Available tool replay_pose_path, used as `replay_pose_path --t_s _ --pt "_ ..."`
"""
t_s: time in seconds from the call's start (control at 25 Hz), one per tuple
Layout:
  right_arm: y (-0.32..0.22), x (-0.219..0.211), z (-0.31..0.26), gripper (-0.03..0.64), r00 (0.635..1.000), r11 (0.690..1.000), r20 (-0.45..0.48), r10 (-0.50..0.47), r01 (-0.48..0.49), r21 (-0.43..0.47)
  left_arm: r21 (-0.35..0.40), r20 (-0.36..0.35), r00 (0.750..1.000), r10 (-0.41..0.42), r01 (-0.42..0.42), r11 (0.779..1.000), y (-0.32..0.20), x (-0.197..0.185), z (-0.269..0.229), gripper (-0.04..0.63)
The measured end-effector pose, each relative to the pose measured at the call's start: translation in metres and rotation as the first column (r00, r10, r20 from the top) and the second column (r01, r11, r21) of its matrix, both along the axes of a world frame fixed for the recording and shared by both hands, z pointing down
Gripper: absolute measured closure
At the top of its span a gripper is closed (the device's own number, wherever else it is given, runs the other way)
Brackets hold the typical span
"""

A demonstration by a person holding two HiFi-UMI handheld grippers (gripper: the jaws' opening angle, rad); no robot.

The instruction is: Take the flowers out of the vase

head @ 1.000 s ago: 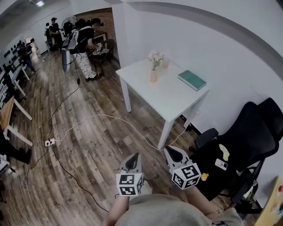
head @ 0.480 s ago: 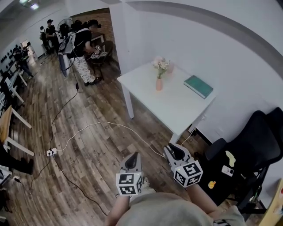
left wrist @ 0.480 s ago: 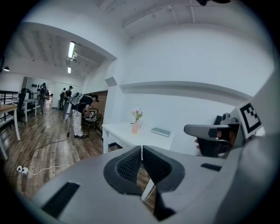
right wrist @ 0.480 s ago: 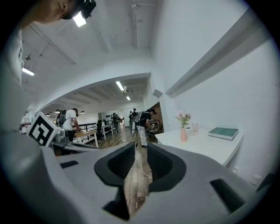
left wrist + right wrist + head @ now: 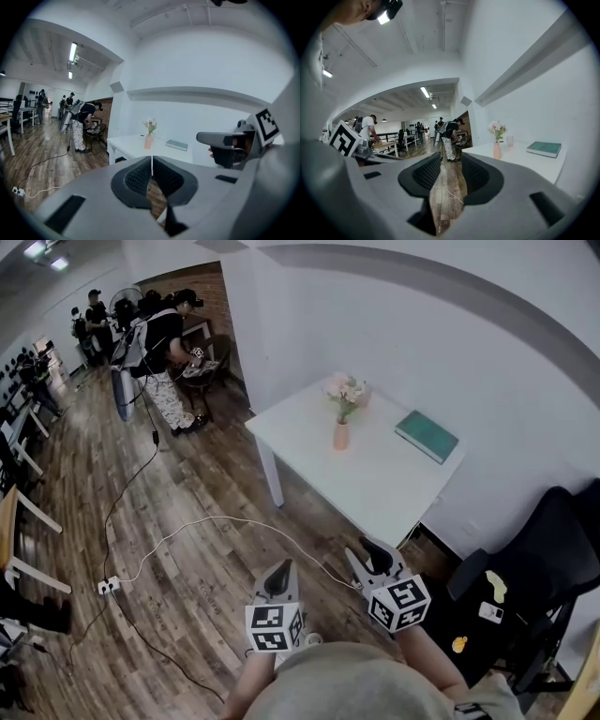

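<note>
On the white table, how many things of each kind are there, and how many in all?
Vase: 1
Bunch of flowers: 1
Cup: 1
Book: 1
Total: 4

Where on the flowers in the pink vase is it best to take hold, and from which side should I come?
Grip the green stems just above the mouth of the vase, below the blossoms. Come from the near side of the table, which is bare; a cup stands behind. The vase is upright and narrow, so probably lift straight up.
</note>
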State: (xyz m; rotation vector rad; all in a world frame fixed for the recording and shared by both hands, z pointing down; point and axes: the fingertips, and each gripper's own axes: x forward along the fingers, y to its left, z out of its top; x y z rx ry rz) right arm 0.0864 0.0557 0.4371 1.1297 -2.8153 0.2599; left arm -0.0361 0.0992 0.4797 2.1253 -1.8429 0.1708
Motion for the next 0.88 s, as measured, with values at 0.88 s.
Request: replay_pose_path --t_s 0.88 --pt "-0.099 -0.051 0.007 0.428 0.998 0.999 -0.029 0.050 -0.049 0.021 -0.015 -0.008 0.999 0.039 -0.040 0.999 -0.089 -0.051 0.017 0.586"
